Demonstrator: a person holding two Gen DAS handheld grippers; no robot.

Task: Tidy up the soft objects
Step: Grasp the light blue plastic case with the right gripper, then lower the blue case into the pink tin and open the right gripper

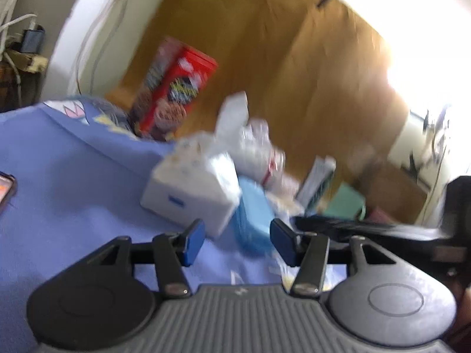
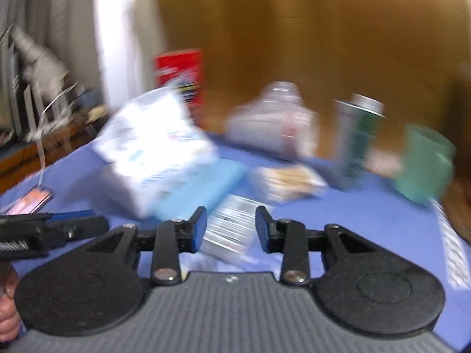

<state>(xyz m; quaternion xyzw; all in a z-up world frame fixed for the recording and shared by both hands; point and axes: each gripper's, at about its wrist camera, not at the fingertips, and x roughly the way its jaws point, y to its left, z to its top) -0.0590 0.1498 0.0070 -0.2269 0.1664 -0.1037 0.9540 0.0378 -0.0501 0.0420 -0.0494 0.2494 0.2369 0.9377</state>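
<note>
Both views are blurred by motion. A white tissue pack [image 1: 191,194] lies on the blue cloth [image 1: 73,176], partly on a light blue pack [image 1: 253,220]. My left gripper [image 1: 237,239] is open and empty just in front of them. In the right wrist view the white tissue pack [image 2: 153,153] and light blue pack [image 2: 203,185] lie left of centre. My right gripper [image 2: 231,226] is open, with a small printed packet [image 2: 229,229] on the cloth between its fingers. A clear plastic bag [image 2: 273,120] sits behind.
A red cereal box [image 1: 173,88] stands at the back by a brown cardboard wall [image 1: 265,44]. A tall can [image 2: 359,141], a green box [image 2: 424,164] and a beige packet [image 2: 288,182] stand right. A phone [image 2: 29,200] lies left.
</note>
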